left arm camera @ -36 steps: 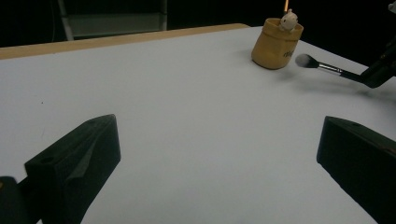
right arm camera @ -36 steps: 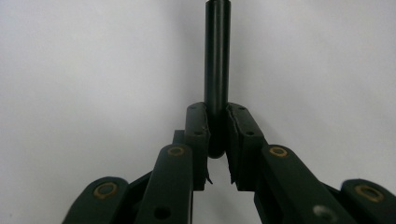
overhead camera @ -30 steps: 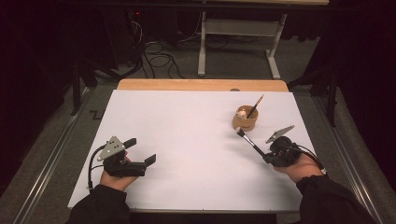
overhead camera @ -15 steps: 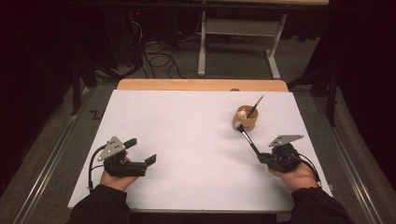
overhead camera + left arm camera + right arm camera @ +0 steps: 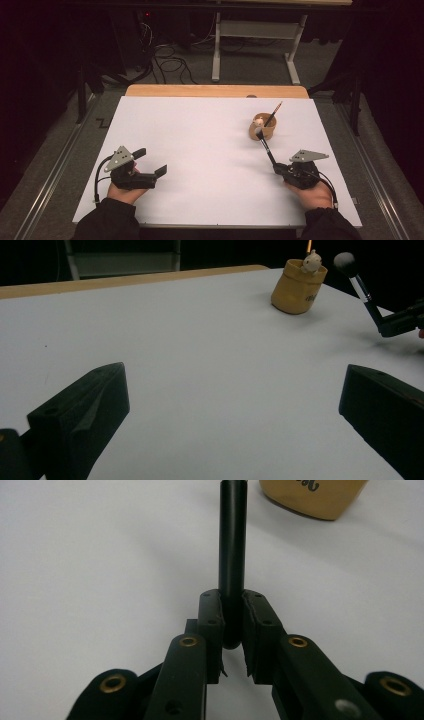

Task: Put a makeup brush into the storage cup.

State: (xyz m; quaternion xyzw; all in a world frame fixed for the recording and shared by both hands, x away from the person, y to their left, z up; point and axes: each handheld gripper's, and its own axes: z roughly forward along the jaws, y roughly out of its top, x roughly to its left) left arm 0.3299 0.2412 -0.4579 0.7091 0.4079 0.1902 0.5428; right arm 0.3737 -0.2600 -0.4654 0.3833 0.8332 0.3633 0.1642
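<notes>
The right gripper [image 5: 278, 169] sits at the lower right of the high view, its jaws pinching the black handle of a brush [image 5: 265, 147]. In the right gripper view the jaws press on both sides of the handle's end [image 5: 233, 615], and the handle runs straight up to the top edge of the frame. In the high view the brush slants up and to the left from the gripper, and its dark head ends just beside the lower left of a tan cup [image 5: 263, 129]. Whether the head touches the cup cannot be told. In the left gripper view the brush's round head [image 5: 344, 261] shows at the upper right, raised above the table and just right of the cup [image 5: 298, 286].

The cup stands upright on the white table top [image 5: 200, 145], right of centre. A small pale figure [image 5: 258, 120] and a thin pencil [image 5: 274, 113] stick out of it, the pencil leaning to the upper right.

The left gripper [image 5: 152, 163] rests at the lower left of the high view, jaws spread wide with bare table between them, well apart from the cup and brush.

A wooden strip [image 5: 215, 90] edges the far side of the table.
</notes>
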